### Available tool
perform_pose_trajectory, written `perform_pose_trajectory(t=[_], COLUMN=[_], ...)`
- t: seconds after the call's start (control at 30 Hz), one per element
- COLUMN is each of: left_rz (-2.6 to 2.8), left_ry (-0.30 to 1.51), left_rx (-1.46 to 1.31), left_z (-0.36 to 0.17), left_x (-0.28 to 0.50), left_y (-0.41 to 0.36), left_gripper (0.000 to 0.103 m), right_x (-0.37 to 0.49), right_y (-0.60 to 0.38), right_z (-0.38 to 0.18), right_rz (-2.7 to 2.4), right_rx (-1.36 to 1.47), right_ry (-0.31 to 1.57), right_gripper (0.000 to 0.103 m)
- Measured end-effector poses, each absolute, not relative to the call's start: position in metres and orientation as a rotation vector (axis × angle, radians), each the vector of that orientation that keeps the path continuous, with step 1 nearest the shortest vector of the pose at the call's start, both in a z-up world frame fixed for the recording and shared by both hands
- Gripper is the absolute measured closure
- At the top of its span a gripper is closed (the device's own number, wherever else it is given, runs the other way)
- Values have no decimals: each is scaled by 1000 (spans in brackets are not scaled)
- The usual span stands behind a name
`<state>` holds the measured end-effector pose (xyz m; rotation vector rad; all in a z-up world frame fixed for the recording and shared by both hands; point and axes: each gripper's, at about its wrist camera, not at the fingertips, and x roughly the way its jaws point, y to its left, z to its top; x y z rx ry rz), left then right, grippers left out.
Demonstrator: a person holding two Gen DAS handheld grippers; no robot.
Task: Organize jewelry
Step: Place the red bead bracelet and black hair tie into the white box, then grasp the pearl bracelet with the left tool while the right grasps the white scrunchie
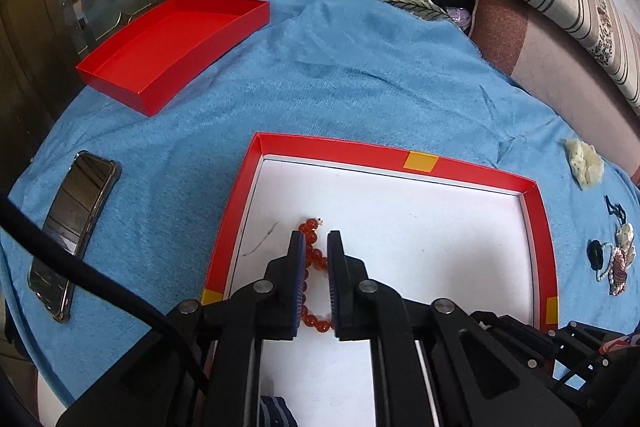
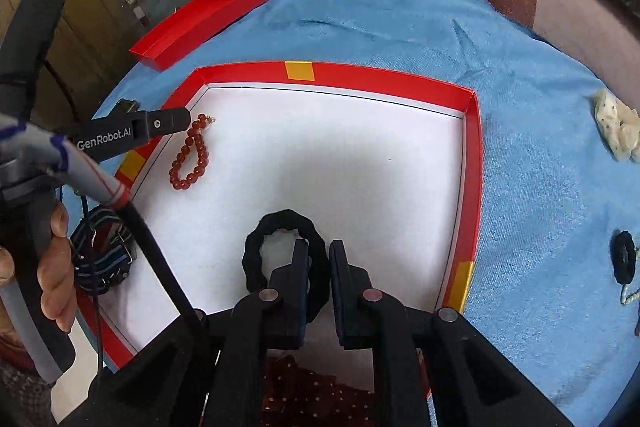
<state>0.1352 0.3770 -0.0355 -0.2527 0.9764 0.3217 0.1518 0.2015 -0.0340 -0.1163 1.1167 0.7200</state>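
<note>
A red box with a white lining [image 1: 400, 157] [image 2: 472, 147] lies on the blue cloth. A red bead bracelet [image 1: 314, 259] [image 2: 190, 157] lies flat at the box's left side. My left gripper [image 1: 314, 239] hovers over it, jaws slightly apart with the beads between and below them, not gripped. A black scrunchie [image 2: 256, 247] lies on the lining near the front. My right gripper [image 2: 318, 247] is open, its left finger over the scrunchie's right side.
The red lid [image 1: 172, 47] lies at the far left, a phone [image 1: 76, 227] at the left. On the cloth at right lie a cream scrunchie [image 1: 584, 163], a black hair tie [image 2: 624, 257] and shell jewelry [image 1: 620, 255]. A striped band [image 2: 104, 259] sits in the box's left front.
</note>
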Motion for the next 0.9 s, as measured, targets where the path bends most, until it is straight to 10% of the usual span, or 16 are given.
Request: perform_pose_trajectory(t=[0.2, 0.9], left_rz=[338, 260], left_ry=[954, 832], left_rx=[-242, -186], left_z=[-19, 59], left_x=[127, 71], left_y=[370, 244], left_gripper=[77, 34], right_x=[144, 84], right_y=[192, -19], right_z=[-16, 11], right_rz=[706, 437], right_rx=[-114, -12], right_ry=[1060, 980], right_gripper=[56, 50])
